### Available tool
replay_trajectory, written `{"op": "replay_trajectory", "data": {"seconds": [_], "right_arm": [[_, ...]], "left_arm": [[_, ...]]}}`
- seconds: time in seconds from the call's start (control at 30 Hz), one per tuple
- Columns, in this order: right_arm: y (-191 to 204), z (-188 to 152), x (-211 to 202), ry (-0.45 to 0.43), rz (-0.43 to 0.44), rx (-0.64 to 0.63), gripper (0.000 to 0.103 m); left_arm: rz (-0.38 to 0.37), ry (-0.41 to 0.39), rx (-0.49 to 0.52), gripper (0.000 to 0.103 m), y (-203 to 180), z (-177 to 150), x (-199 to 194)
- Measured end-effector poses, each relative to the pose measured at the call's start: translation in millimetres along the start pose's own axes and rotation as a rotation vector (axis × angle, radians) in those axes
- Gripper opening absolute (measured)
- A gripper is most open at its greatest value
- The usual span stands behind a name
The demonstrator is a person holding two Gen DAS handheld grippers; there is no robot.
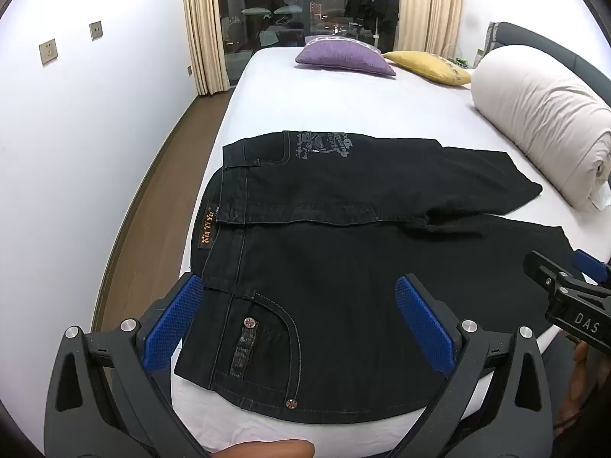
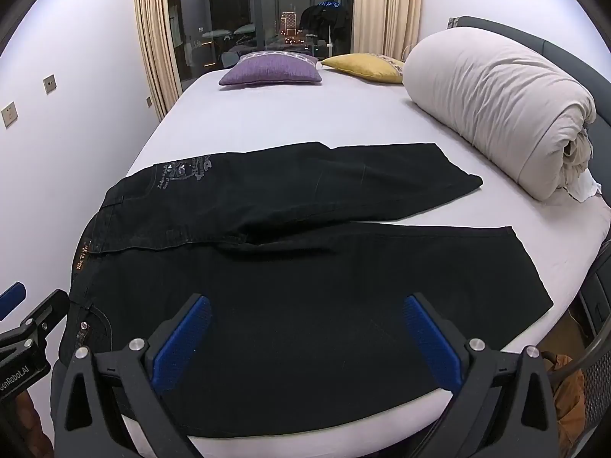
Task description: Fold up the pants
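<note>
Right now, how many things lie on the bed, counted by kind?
Pants: 1
Cushions, purple and yellow: 2
Rolled duvet: 1
Total: 4

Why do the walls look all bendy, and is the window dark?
Left wrist view: the fisheye lens bows the wall and darkens the picture corners. Right wrist view: same curving; the window is dark with small lights and reflections, while the black pants hide their folds.
</note>
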State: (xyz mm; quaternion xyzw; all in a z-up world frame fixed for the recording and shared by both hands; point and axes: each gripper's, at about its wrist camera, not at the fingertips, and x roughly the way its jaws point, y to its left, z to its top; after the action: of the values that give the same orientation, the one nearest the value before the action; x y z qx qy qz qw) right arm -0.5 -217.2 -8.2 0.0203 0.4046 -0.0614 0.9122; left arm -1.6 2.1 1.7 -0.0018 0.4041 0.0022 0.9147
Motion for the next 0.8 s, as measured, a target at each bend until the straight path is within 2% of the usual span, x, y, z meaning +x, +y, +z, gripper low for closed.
{"op": "replay_trajectory", "data": {"seconds": [0.8], "right_arm": [[1.5,-3.5,-0.5,0.005,-0.001,0.0,0.103]], "left_arm": [[0.002,0.003,0.001,0.103,-2.5,-1.5,4.2]]}}
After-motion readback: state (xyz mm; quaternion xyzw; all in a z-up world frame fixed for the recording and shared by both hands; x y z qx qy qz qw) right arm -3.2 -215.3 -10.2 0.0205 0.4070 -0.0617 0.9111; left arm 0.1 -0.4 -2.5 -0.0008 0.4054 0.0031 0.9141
